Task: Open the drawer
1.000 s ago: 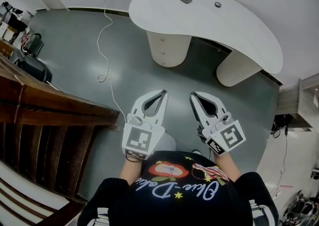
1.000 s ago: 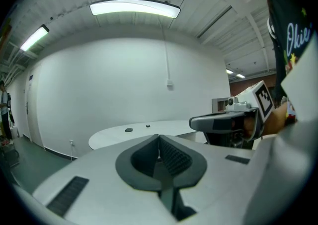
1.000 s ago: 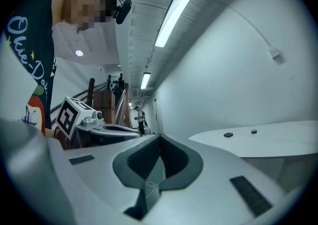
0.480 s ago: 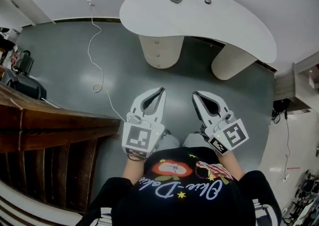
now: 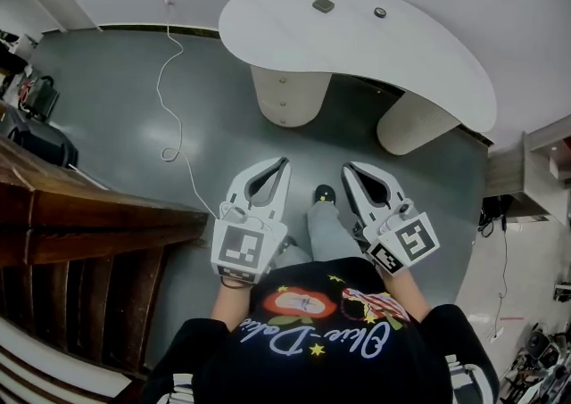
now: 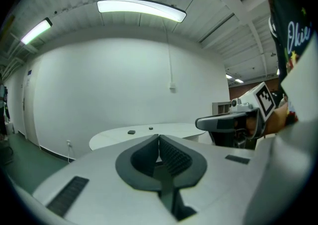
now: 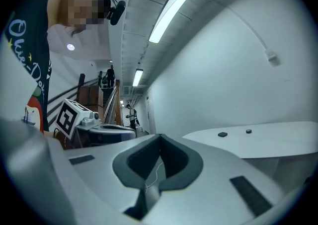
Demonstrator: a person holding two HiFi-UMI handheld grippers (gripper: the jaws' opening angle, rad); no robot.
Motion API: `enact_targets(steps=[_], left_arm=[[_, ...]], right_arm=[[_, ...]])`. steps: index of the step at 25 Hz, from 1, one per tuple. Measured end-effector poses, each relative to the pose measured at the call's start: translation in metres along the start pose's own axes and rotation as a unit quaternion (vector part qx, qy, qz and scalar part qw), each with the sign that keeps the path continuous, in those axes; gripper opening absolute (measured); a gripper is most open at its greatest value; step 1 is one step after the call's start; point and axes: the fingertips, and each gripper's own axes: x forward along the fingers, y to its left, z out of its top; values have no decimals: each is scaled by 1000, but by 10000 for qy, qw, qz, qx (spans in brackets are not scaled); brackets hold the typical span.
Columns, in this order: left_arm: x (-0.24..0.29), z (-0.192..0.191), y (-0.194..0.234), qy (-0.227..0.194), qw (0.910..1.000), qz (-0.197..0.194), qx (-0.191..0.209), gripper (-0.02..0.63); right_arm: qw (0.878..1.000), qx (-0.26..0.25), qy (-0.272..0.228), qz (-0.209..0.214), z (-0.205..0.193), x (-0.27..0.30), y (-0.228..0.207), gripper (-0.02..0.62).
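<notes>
- dark brown wooden stair railing (image 5: 80,224) at far left; thin white cable (image 5: 174,81) trails across grey floor (image 5: 116,72).
- left gripper (image 5: 285,161): white, jaws closed tip to tip, nothing between them.
- cream rounded drawer pedestal (image 5: 285,94) with small knobs on its front, under white kidney-shaped desk top (image 5: 357,45); well ahead of both grippers, untouched, fronts look flush.
- right gripper (image 5: 346,167): jaws closed together, empty, just beside the left one.

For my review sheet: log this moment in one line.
left gripper: shut, empty | right gripper: shut, empty | rounded white drawer unit: ahead, untouched
</notes>
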Motion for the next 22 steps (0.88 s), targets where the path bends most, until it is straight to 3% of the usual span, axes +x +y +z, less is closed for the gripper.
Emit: enact_targets(steps=[8, 22], left_arm=[[23, 6, 39, 151, 9983, 564, -5, 3], [100, 0, 68, 294, 9970, 712, -81, 5]], right_arm=[[9987, 119, -31, 488, 9, 50, -29, -2], [9977, 137, 91, 659, 2, 99, -100, -2]])
